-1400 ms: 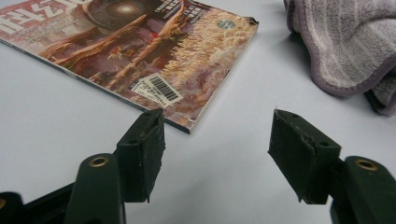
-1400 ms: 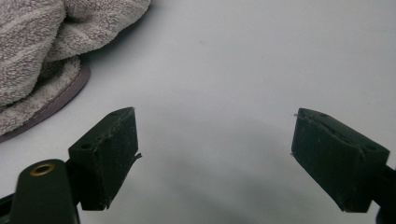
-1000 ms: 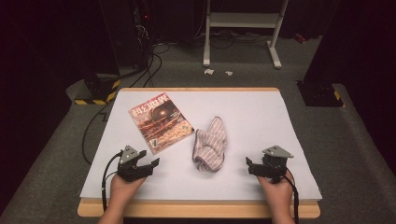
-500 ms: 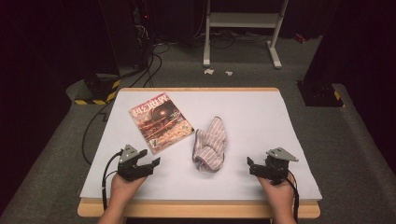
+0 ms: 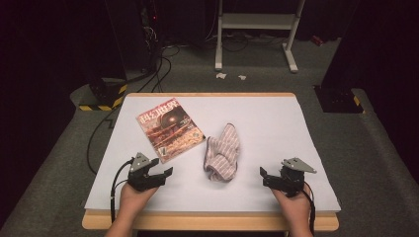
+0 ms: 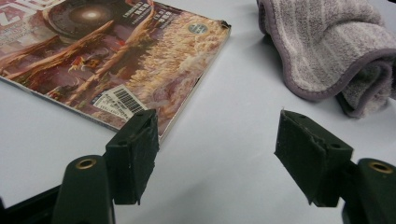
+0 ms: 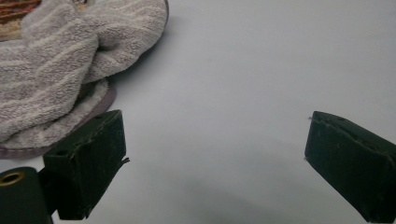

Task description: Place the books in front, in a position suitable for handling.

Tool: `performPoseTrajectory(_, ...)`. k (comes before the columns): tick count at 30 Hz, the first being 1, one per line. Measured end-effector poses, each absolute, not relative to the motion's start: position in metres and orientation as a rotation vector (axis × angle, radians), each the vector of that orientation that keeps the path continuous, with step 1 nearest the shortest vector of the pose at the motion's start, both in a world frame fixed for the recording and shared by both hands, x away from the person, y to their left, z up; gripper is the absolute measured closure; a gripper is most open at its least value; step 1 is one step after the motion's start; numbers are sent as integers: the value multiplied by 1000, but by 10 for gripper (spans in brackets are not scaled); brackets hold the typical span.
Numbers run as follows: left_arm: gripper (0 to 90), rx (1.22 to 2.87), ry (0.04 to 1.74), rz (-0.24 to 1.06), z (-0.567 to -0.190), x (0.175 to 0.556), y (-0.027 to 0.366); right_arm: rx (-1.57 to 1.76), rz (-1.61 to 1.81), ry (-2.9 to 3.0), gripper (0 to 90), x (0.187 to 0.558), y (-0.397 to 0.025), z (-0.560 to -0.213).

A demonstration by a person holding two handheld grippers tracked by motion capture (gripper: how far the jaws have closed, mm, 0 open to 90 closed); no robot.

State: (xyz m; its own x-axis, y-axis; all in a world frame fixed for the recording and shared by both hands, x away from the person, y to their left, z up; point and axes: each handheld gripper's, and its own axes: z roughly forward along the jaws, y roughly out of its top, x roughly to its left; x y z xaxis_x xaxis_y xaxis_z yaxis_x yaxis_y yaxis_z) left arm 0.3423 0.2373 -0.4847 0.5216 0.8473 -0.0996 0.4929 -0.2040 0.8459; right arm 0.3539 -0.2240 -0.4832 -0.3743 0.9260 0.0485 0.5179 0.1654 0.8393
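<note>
I hold my left gripper point(image 5: 167, 172) near the table's front edge, jaws spread wide and empty, pointing toward the crumpled grey-and-white striped terry towel point(image 5: 223, 158) in the middle of the pale tabletop point(image 5: 276, 123). My right gripper point(image 5: 262, 176) sits on the towel's other side, jaws equally spread with nothing between them. The glossy red-brown magazine point(image 5: 169, 128) lies just beside the towel, and its barcode corner point(image 6: 119, 101) is close to my left jaw. If I close in carelessly, I judge I could nudge that magazine, or pinch only a loose fold (the towel is bunched), dragging it instead of lifting it.
</note>
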Motion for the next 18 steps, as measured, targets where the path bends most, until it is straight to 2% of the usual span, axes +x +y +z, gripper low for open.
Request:
performPoseTrajectory(7, 305, 1879, 1093, 486, -486, 343, 228, 1329, 1163, 2003, 63, 348, -215, -479)
performPoseTrajectory(18, 320, 1884, 1091, 480, -485, 345, 225, 1268, 1222, 2124, 64, 355, -161, -474)
